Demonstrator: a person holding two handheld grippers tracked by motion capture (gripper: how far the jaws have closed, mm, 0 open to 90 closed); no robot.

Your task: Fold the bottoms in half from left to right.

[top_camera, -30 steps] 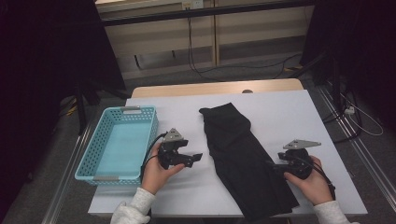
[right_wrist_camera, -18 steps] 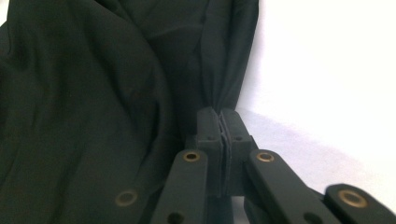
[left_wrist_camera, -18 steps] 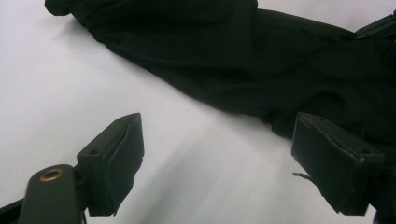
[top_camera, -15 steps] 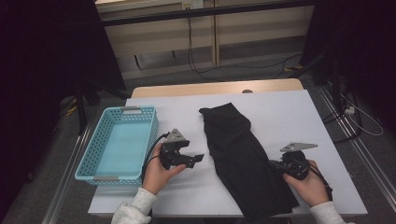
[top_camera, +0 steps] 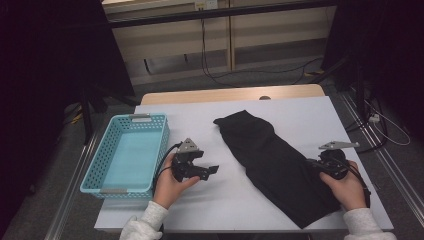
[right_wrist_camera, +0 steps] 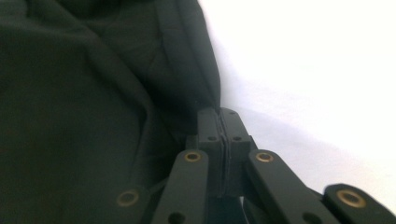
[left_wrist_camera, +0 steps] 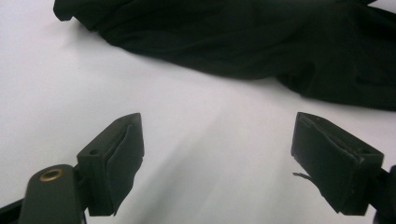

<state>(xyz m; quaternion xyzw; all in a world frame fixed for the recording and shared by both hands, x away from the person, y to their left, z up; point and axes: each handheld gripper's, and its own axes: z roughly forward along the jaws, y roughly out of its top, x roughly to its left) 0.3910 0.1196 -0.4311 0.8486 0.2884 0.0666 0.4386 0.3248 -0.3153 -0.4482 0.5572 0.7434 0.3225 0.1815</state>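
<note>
Here the right gripper pinches the garment's edge.

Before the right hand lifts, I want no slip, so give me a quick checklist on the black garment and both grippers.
1. Right gripper shut on the black garment's edge: ok; its jaws have just closed.
2. How much fabric is pinched: cannot tell.
3. Left gripper open, nothing between its jaws: ok.
4. Left gripper has hold of the garment: not ok, bare table beneath it.
5. Blue basket off the cloth: ok.
</note>
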